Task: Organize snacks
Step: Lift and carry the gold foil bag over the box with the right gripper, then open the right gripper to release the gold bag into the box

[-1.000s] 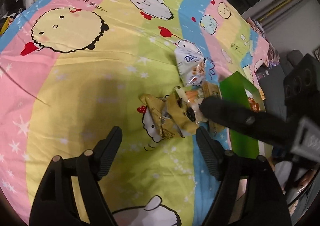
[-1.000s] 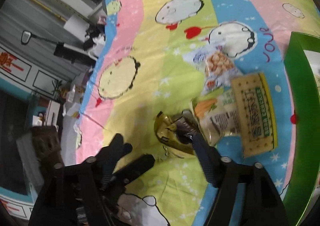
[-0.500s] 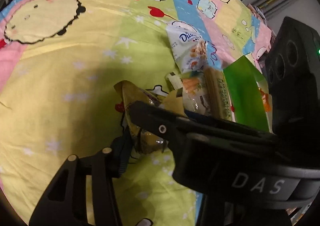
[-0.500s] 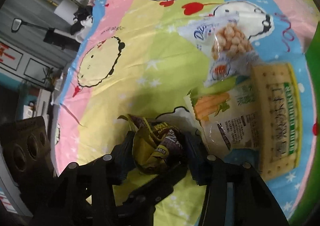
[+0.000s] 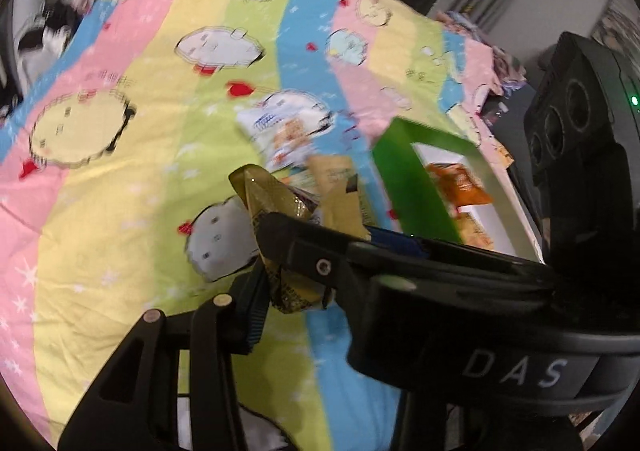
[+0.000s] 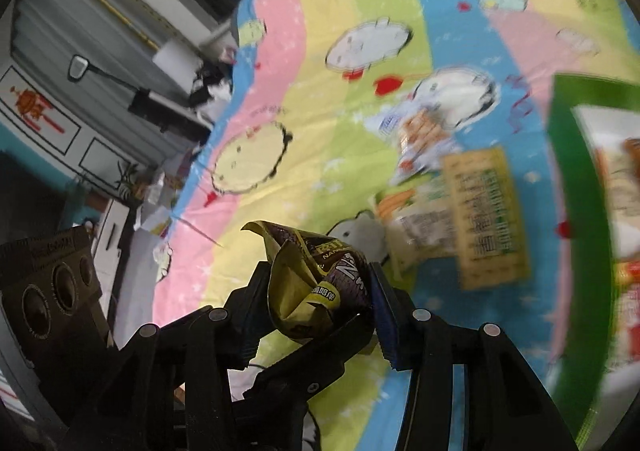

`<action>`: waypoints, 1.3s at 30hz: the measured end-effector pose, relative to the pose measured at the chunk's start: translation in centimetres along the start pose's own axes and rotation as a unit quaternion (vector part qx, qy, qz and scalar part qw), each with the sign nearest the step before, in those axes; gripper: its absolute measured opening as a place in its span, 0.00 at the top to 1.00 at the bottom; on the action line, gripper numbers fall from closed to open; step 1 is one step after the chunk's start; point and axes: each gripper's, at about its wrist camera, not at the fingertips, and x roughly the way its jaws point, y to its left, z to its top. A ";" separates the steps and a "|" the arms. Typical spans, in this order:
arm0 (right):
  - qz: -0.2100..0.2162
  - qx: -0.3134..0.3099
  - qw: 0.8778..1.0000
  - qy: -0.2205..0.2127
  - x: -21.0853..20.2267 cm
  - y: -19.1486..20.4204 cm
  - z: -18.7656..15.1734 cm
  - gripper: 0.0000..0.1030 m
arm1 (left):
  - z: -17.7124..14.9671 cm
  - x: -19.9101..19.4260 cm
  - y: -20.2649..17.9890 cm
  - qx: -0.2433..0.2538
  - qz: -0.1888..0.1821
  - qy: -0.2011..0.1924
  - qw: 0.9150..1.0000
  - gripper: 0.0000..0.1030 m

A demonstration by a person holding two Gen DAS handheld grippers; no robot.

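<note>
The right gripper (image 6: 316, 291) has its jaws clamped on the crumpled gold snack packet (image 6: 312, 283), lifted above the bed sheet (image 6: 280, 63). The left gripper (image 5: 280, 275) also appears to pinch it, though I cannot tell for sure. Best carry it level toward the green box (image 6: 576, 211), clearing the cracker packet (image 6: 484, 215), before letting go.

snack packets (image 6: 460, 207) on bedsheet (image 6: 328, 123), box (image 6: 576, 235) beside (right)

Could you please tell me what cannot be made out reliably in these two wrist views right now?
- Left tongs: in the left wrist view the right tool's finger covers one side, so their grip on the gold snack packet is uncertain.
- Loose packets on the bedsheet: motion blur makes their print unreadable in both views.
- Green box: cut off by the right wrist view's edge; its contents are smeared.
- Gold packet's brand text: crumpled, only partly legible.
</note>
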 end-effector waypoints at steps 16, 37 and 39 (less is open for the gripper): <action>0.011 0.053 0.988 -0.145 -13.1 -8.9 1.3 0.51 | 3.8 2.6 -14.1 0.121 -0.037 -0.048 0.991 0.60; -0.058 0.204 0.971 -0.111 -13.0 -20.8 1.1 0.51 | 4.0 13.5 -19.4 0.125 -0.086 0.078 0.985 0.59; -0.067 0.209 0.970 -0.107 -12.6 -21.0 1.2 0.51 | 3.9 14.1 -19.2 0.118 -0.084 0.084 0.986 0.59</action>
